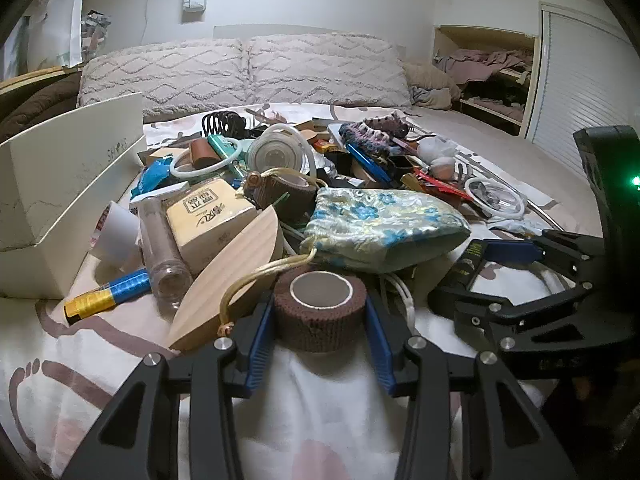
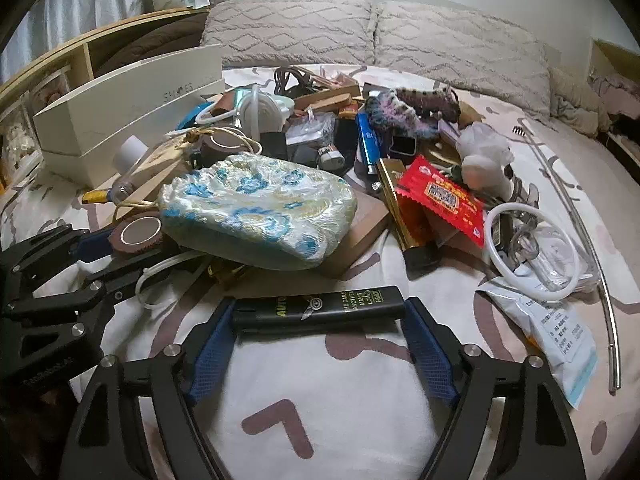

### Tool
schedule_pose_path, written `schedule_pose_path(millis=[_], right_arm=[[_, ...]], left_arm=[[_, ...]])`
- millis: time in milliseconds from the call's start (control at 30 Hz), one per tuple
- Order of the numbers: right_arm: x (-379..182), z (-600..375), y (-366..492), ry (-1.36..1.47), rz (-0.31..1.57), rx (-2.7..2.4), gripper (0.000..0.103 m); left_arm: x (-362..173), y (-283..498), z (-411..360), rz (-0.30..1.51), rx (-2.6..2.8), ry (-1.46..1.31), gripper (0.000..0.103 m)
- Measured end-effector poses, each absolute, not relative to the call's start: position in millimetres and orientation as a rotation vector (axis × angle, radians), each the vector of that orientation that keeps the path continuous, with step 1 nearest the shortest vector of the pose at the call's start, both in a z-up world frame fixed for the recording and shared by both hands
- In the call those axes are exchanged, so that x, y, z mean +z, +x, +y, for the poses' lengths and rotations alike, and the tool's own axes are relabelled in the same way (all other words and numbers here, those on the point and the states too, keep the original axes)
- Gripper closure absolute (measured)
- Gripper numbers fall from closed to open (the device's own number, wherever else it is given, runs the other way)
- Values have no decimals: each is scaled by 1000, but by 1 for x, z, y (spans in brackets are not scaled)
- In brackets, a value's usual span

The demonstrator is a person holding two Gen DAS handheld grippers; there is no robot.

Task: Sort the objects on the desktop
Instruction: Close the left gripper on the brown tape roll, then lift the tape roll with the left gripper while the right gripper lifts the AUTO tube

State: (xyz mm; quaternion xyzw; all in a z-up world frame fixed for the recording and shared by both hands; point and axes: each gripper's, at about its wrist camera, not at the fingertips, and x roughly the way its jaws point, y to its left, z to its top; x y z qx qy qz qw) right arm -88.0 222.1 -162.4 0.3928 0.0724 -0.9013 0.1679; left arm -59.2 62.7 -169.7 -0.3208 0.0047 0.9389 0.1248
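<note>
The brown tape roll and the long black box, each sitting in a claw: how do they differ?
The brown tape roll is a short, fuzzy cylinder standing on end; the black box is long, flat, smooth and printed with lettering. The roll fits between the left claw pads; the box spans the right claw endwise. Both rest on the bedspread.

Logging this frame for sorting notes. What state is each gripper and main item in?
Left gripper: shut on brown tape roll, upright.
Right gripper: shut on black lighter, held crosswise.
Floral pouch: drawstring closed, lying on the pile.
White box: open.
</note>
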Motion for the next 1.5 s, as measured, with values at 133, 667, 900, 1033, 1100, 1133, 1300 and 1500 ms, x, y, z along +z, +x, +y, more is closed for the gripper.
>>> schedule_pose_path(millis=[133, 667, 900, 1033, 1100, 1133, 1300, 1500], right_arm=[[-155, 225, -83, 1078, 166, -2575, 23], [-149, 216, -63, 1037, 148, -2627, 23], [-139, 214, -55, 1011, 156, -2656, 23], [-130, 220, -56, 985, 95, -2641, 23], [-124, 222, -58, 970, 83, -2645, 23], [-120, 223, -59, 958, 81, -2649, 23], [-97, 223, -67, 888, 75, -2666, 23], [-72, 221, -83, 791, 56, -2667, 23]], left_arm=[[-167, -53, 62, 10, 2734, -923, 60], [-152, -35, 47, -51, 2765, -859, 60], [-144, -31, 48, -51, 2752, -842, 60], [-131, -35, 46, -64, 2740, -815, 60], [-124, -37, 46, -50, 2746, -802, 60], [-119, -40, 46, -40, 2751, -796, 60], [-94, -52, 46, -2, 2774, -733, 60], [-63, -70, 46, 32, 2804, -659, 60]])
